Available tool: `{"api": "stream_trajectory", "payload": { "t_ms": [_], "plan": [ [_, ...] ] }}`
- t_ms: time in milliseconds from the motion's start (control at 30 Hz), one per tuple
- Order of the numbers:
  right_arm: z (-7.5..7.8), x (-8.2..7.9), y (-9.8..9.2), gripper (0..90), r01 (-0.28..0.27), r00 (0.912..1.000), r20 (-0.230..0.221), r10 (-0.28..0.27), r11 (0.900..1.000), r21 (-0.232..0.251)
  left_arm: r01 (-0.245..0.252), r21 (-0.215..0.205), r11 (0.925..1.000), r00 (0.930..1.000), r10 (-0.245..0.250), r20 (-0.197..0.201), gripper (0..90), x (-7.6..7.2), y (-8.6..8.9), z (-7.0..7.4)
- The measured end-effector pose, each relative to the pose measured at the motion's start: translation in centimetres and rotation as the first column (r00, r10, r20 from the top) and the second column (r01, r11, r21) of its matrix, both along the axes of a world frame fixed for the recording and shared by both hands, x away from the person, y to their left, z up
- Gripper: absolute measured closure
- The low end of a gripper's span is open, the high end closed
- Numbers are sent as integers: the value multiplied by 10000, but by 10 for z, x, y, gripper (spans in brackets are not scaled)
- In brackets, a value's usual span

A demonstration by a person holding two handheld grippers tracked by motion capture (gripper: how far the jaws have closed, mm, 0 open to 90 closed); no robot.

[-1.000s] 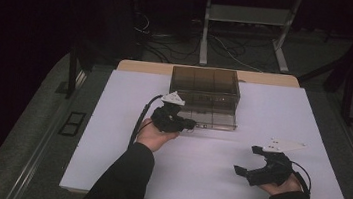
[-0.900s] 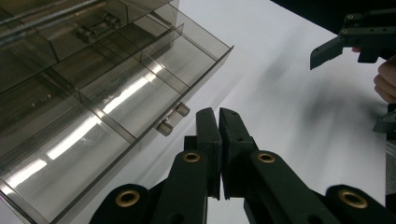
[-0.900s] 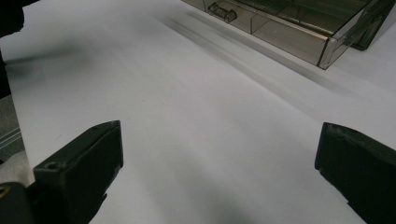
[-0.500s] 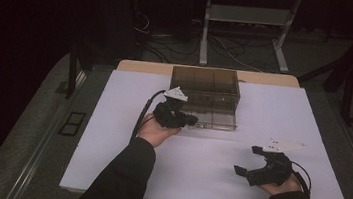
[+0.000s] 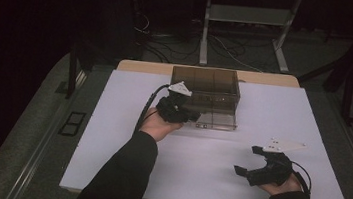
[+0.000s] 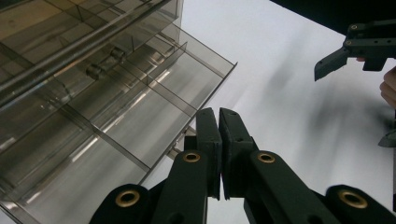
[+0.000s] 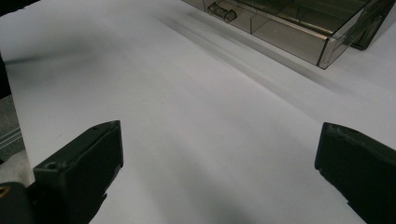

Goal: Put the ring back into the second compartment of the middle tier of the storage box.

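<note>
**Left gripper at the drawer of a smoky plastic organizer**

While the person is sitting at a white desk [image 5: 110, 137], a translucent brown plastic drawer box [image 5: 207, 80] is standing near the far edge, and its lower drawer [image 5: 212, 117] is sticking out toward the person. The left gripper [image 5: 194, 115] is resting at the front left of that drawer, with its jaws pressed together. In the left gripper view, those closed jaws are lying just beside the drawer's front corner, next to a small clear handle [image 6: 180, 151] that is partly hidden behind them; whether anything is being pinched between them is not possible to tell. The drawer's dividers are showing several compartments, and all of them are looking empty.

The right gripper [image 5: 249, 160] is waiting well apart from the box, near the front right of the desk, with its jaws spread wide and nothing between them. In the right gripper view, the box is lying farther off across bare white surface.

Judging by this, the drawer is already partly pulled out, and the work of opening it fully, or pushing it back, is still remaining. No brand, label or readable writing is showing anywhere.
</note>
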State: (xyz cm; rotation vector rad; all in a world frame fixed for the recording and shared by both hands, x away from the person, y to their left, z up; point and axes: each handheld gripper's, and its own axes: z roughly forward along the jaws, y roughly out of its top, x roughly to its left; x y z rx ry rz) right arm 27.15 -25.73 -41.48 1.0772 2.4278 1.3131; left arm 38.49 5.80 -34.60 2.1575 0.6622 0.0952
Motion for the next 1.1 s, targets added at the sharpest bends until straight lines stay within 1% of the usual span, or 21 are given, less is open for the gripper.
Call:
{"api": "stream_trajectory", "payload": {
  "t_ms": [100, 133, 267, 533, 667, 900, 1000, 1033, 1100],
  "plan": [
    [0, 0, 0, 5, -2, 10000, 7, 2, 10000, 11, 1, -25, 10000, 10000, -1, 35, 873, 2, -2, 3],
    [0, 0, 0, 5, 1, 10000, 7, -1, 10000, 11, 24, 35, 10000, 10000, -25, 37, 873, 3, -2, 4],
    [0, 0, 0, 5, -1, 10000, 0, 1, 10000, 19, -6, 53, 10000, 10000, 6, 67, 873, 6, -4, 6],
    [0, 0, 0, 5, -10, 10000, 21, 10, 10000, 30, 35, 73, 10000, 9999, -35, 96, 873, 10, -9, 8],
    [0, 0, 0, 5, -29, 10000, 27, 29, 10000, -4, -39, -40, 10000, 9999, 39, 99, 873, 13, -11, 9],
    [0, 0, 0, 5, -10, 10000, 15, 10, 10000, -6, -2, -25, 10000, 9999, 3, 155, 873, 16, -17, 13],
    [0, 0, 0, 5, -23, 10000, 22, 23, 10000, -18, -53, -63, 10000, 9999, 54, 159, 873, 18, -18, 15],
    [0, 0, 0, 5, -29, 10000, 15, 29, 10000, -11, -114, -132, 9998, 9998, 116, 147, 873, 19, -19, 15],
    [0, 0, 0, 4, -30, 10000, 9, 30, 10000, -10, -112, -122, 9999, 9997, 115, 193, 873, 21, -20, 16]
  ]
}}
